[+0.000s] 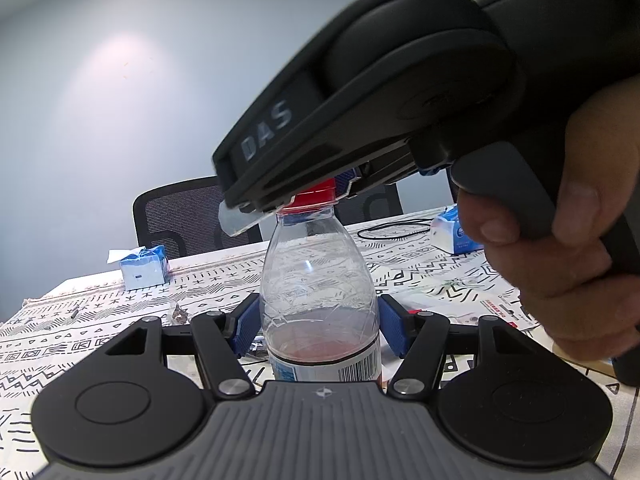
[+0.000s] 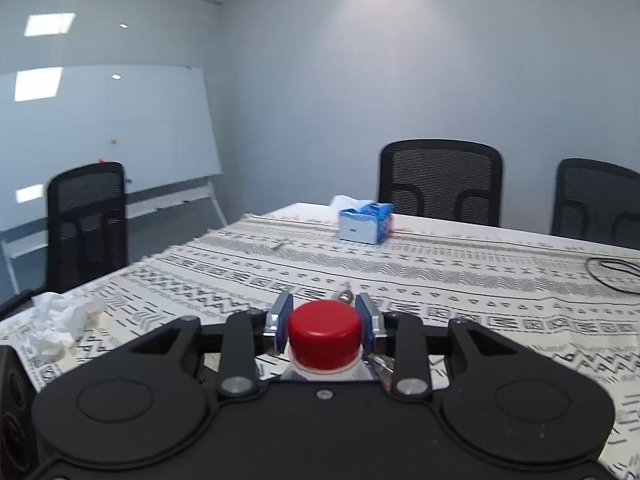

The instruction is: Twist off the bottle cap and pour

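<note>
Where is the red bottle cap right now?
The round red plastic cap sits atop the clear plastic bottle, center in both views, between the right gripper pads.

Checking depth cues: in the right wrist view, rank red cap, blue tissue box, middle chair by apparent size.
1. Middle chair, largest though farthest.
2. Red cap, enlarged by nearness.
3. Blue tissue box, close to the cap in apparent size; true sizes unsure.

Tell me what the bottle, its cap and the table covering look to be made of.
Bottle: clear thin plastic, glossy, with creases and see-through walls. Cap: red plastic, smooth, slight sheen. Table covering: probably woven cloth, matte, with a printed black pattern and a frayed edge.
</note>
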Demonstrator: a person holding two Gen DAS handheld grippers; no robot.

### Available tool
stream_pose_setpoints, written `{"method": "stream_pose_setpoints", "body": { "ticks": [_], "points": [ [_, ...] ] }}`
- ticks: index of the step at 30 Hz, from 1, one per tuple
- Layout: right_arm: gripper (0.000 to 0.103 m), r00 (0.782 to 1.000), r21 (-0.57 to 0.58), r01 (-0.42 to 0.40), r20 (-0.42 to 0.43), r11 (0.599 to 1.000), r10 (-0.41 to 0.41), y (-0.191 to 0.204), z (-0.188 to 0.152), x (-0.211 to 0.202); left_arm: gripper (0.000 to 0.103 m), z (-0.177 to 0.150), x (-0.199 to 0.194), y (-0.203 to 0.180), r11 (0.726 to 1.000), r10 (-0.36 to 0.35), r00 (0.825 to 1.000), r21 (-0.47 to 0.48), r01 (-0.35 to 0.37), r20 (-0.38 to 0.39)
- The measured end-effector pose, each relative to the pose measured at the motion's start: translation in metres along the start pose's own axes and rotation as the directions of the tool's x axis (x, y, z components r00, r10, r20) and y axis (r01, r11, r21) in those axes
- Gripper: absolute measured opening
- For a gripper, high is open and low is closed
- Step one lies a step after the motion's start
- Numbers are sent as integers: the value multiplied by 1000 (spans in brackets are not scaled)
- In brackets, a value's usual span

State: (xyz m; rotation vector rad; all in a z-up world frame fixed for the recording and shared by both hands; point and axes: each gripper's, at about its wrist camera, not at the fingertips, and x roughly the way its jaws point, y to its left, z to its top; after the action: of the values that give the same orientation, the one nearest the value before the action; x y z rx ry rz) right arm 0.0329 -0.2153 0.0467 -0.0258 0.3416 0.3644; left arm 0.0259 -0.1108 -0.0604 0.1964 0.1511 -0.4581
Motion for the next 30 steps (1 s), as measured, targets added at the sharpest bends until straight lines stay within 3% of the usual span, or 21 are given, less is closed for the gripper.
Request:
{"method": "stream_pose_setpoints", "body": {
  "ticks": [6,17,25,30],
  "points": [
    [37,997,12,80,24,997,-80,10,-6,1,59,0,3,3,1000,1,1000,-1,-1,0],
    [34,999,-23,-15,43,1000,16,-6,-11,-6,59,0,2,2,1000,-1,1000,9,1,0],
    [35,988,-145,-119,85,982,132,-13,-15,-4,59,-1,1,4,1000,-3,1000,5,3,-2],
    [38,996,-78,-77,44,994,80,-6,-8,-4,59,-1,0,4,1000,-3,1000,3,3,-1]
  ]
}}
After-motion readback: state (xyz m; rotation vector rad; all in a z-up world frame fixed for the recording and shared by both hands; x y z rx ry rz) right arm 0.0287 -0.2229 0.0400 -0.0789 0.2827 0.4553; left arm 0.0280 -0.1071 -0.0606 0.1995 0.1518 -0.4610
